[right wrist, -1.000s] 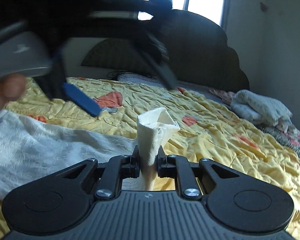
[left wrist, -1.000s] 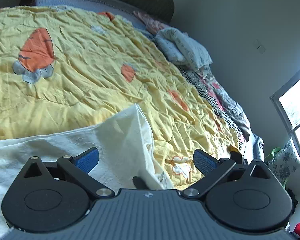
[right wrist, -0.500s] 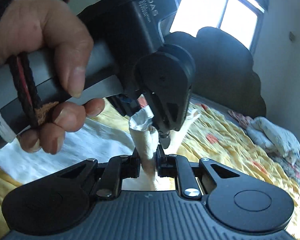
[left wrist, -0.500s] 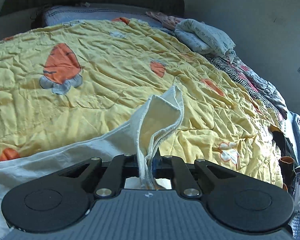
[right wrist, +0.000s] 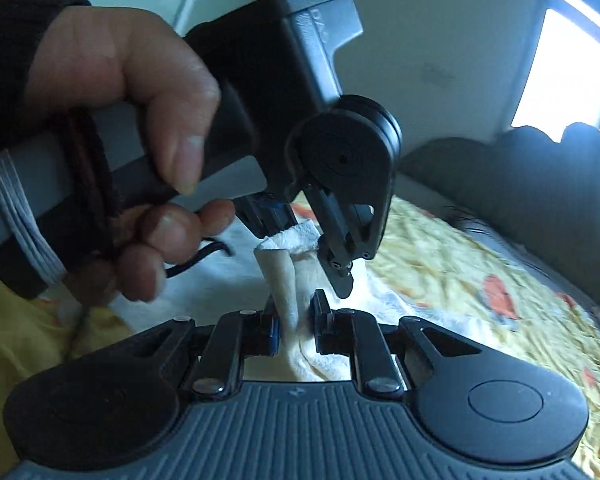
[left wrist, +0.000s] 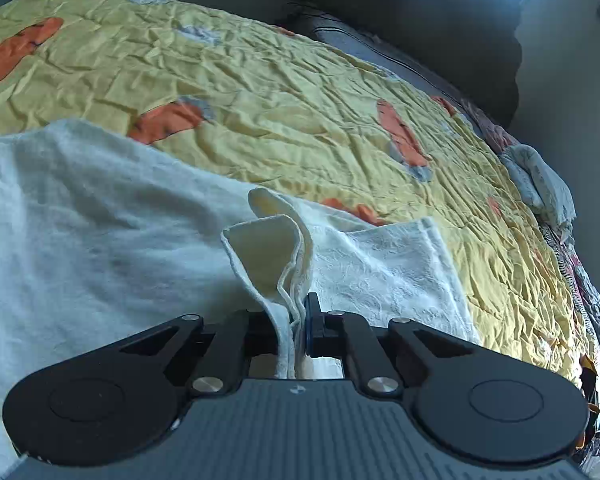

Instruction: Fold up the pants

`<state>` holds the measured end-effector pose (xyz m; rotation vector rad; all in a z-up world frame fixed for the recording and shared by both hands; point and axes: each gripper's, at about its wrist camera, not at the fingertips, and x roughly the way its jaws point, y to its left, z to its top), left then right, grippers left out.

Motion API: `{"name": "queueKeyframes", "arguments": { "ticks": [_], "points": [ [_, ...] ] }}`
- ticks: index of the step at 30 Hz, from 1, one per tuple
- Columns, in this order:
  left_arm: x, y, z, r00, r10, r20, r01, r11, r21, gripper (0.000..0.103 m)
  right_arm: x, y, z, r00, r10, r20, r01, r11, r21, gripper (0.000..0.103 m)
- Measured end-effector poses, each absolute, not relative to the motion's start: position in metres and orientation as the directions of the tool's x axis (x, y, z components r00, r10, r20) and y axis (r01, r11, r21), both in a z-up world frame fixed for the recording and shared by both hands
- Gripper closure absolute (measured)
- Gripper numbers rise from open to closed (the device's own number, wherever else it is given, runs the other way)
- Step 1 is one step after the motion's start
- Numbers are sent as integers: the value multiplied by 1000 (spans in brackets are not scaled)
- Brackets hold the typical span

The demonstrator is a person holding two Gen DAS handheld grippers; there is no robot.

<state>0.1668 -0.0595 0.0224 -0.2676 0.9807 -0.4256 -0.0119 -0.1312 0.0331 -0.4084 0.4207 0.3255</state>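
The cream-white pants lie spread on a yellow bedspread. My left gripper is shut on a folded hem corner of the pants, which stands up between its fingers. My right gripper still has a strip of the same pants between its jaws, but they stand slightly apart with a gap on the right side. In the right wrist view the left gripper and the hand holding it are right above and in front, gripping the same cloth bunch.
The bedspread has orange carrot prints. A dark headboard runs along the far edge. Bundled clothes lie at the bed's right side. A bright window is behind the bed.
The left gripper went from open to shut on the pants hem and moved close over the right gripper. The right gripper's jaws have loosened a little around the cloth.
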Motion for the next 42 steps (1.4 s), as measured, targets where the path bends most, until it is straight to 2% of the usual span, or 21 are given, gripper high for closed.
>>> {"name": "queueKeyframes", "arguments": {
  "ticks": [11,16,18,20,21,23,24,26,27,31,34,36,39,42],
  "points": [
    [162,-5,40,561,-442,-700,161,888,-431,94,17,-113,48,836,299,-459,-449,855,-260,87],
    [171,32,24,509,-425,-748,90,891,-445,94,33,-95,29,803,313,-507,-508,804,-308,87],
    [171,44,13,467,-454,-759,70,874,-480,90,34,-93,18,789,306,-532,-524,788,-324,87],
    [171,55,5,453,-484,-749,46,851,-523,78,37,-95,10,781,292,-552,-532,774,-342,84],
    [171,62,3,448,-499,-742,21,836,-549,78,36,-95,9,793,284,-539,-522,773,-360,82],
    [168,76,7,455,-502,-736,-13,822,-569,78,29,-102,13,798,284,-531,-518,774,-365,65],
    [165,85,13,468,-490,-735,-23,825,-565,74,25,-111,17,795,304,-525,-527,776,-347,59],
    [153,109,26,508,-464,-725,-43,827,-560,63,17,-135,28,772,369,-518,-560,781,-278,28],
    [145,124,33,535,-442,-720,-60,830,-555,62,8,-145,35,756,411,-509,-577,786,-222,26],
    [98,176,71,649,-316,-692,-106,863,-493,62,33,-206,69,659,604,-448,-597,782,178,26],
    [60,188,91,691,-287,-663,-85,879,-469,59,93,-219,81,597,682,-423,-514,730,451,26],
    [37,180,97,700,-289,-653,-50,893,-448,53,135,-205,81,541,708,-454,-450,700,554,26],
    [15,161,98,712,-286,-641,-4,912,-411,50,160,-159,63,447,771,-454,-364,620,695,24],
    [1,156,92,725,-290,-625,3,909,-418,48,181,-126,29,386,781,-491,-241,599,764,24]
  ]
}}
